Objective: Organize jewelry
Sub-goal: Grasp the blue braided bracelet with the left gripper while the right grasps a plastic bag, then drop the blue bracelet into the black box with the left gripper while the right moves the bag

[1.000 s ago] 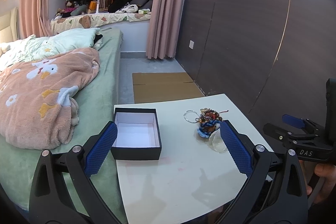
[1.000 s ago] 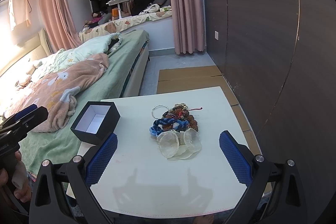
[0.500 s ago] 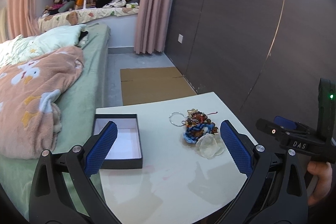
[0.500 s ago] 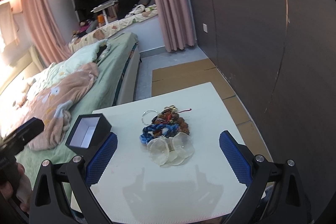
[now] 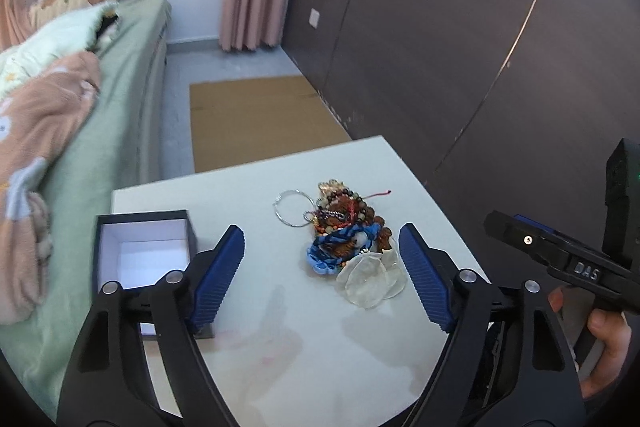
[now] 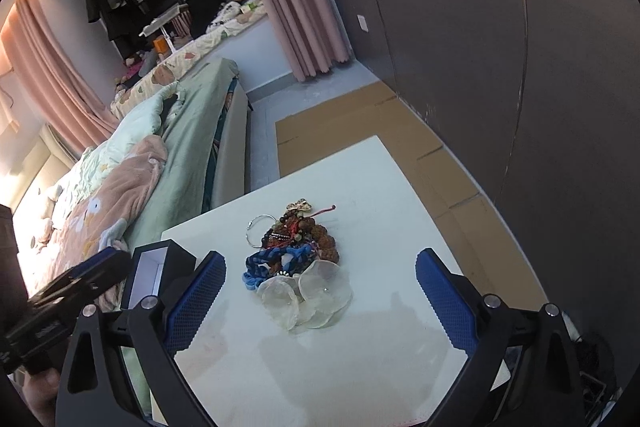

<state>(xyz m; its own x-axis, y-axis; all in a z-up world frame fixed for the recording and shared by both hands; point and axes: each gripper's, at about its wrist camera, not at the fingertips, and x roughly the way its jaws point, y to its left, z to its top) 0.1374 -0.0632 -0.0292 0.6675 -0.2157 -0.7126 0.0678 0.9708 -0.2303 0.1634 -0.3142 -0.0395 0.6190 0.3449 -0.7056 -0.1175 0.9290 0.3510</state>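
A tangled jewelry pile (image 5: 344, 231) (image 6: 298, 251) lies mid-table: bead bracelets, a blue braided band, a silver ring (image 5: 292, 213) and clear shell-like discs (image 5: 370, 277) (image 6: 312, 293). An open black box (image 5: 144, 255) (image 6: 154, 275) with a white inside stands at the table's left. My left gripper (image 5: 322, 267) hovers above the table with the pile ahead between its blue pads; its jaws are closing and touch nothing. My right gripper (image 6: 318, 301) is open, held above the discs, its jaws apart from them.
The white table (image 5: 280, 339) is small, with edges close on all sides. A bed with a pink blanket (image 5: 36, 147) lies left. A dark panelled wall (image 5: 460, 47) runs along the right. Flattened cardboard (image 5: 256, 115) covers the floor beyond the table. A hand (image 5: 600, 343) holds the other gripper.
Both views have swung and closed in on the jewelry pile. The left gripper's pads have come nearer together. The right view has rolled, tilting the scene.
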